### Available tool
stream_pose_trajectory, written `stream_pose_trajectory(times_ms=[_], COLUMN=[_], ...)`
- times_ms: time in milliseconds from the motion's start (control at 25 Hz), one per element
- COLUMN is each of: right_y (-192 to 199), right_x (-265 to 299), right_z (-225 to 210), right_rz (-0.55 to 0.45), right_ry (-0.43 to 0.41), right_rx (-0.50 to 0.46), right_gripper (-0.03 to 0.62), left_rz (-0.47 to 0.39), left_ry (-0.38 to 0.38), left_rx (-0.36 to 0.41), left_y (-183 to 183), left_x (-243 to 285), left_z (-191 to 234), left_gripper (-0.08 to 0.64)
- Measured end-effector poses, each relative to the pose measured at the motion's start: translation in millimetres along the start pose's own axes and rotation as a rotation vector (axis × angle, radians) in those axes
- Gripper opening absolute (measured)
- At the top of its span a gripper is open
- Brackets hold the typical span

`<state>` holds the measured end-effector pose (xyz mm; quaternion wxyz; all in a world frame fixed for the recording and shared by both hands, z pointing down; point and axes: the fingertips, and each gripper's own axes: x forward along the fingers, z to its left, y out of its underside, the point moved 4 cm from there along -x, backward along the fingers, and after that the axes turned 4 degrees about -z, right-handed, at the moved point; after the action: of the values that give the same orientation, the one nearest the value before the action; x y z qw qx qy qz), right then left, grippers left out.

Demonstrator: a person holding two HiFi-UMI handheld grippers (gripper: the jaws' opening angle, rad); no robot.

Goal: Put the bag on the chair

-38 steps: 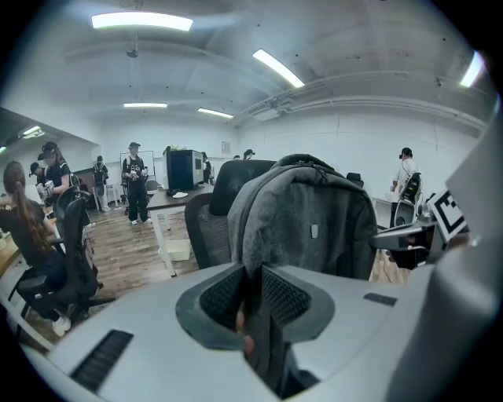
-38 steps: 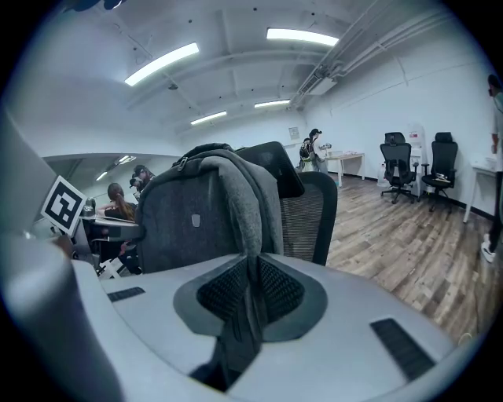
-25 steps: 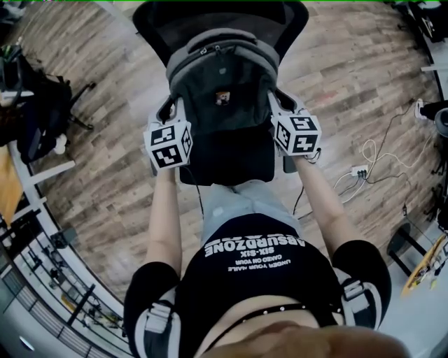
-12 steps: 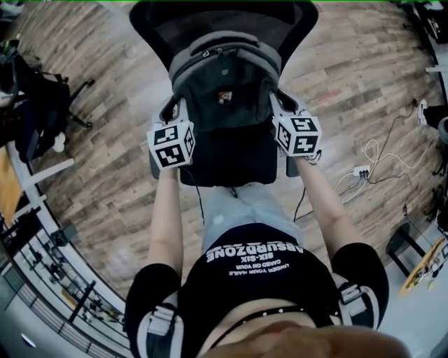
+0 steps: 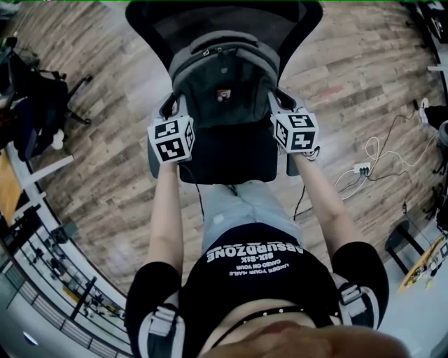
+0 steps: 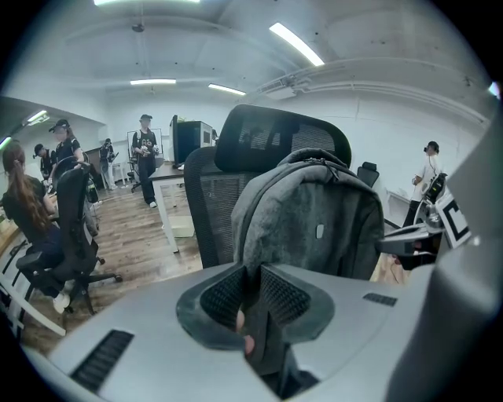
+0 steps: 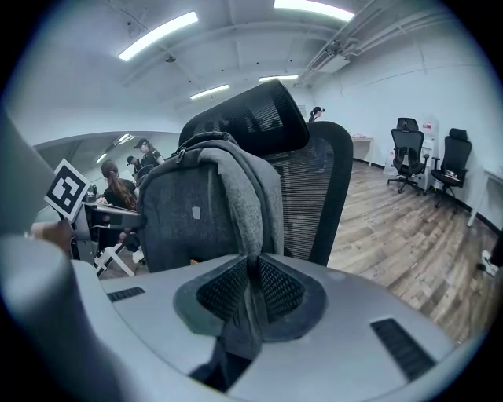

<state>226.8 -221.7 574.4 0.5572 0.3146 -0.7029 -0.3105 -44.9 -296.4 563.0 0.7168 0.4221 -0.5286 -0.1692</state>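
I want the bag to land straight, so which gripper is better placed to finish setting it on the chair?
Neither alone, I think. The left gripper and the right gripper are each shut on the bag, on opposite sides and about level, over the chair. Lowering both together looks best.

The grey bag (image 5: pixel 224 80) stands upright against the backrest of the black mesh chair (image 5: pixel 224 21), above its seat, darker front panel facing outward. A fold of its fabric at each side is pinched between the fingers (image 6: pixel 287 297) of the left gripper (image 6: pixel 253 290) and the right gripper (image 7: pixel 250 286). Its body rises just beyond them.
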Motion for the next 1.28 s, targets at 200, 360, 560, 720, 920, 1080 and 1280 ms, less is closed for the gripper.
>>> stream_pose_trajectory(times_ms=[200, 360, 560, 720, 920, 1080, 1280], right_y=[7, 12, 16, 19, 25, 29, 38], right_x=[7, 14, 20, 26, 31, 35, 40], right_z=[-4, -6, -8, -9, -11, -15, -18], right_rz=[0.021, 0.036, 0.051, 0.063, 0.079, 0.093, 0.118], right_ry=[0.012, 0.023, 0.037, 0.041, 0.047, 0.052, 0.063], right_rx=[0.015, 0.008, -0.012, -0.017, -0.013, -0.007, -0.014], right_gripper=[0.056, 0.056, 0.056, 0.055, 0.055, 0.057, 0.057], left_rz=[0.009, 0.021, 0.043, 0.054, 0.072, 0.083, 0.099], left_ry=[0.002, 0.004, -0.003, -0.009, -0.015, -0.012, -0.019], left_rx=[0.014, 0.021, 0.023, 0.022, 0.022, 0.021, 0.03], left_y=[4, 8, 14, 19, 26, 25, 32], left_x=[11, 20, 28, 35, 41, 45, 51], left_z=[0, 1, 1, 3, 4, 1, -1], left_gripper=[0.072, 0.072, 0.072, 0.072, 0.072, 0.072, 0.072])
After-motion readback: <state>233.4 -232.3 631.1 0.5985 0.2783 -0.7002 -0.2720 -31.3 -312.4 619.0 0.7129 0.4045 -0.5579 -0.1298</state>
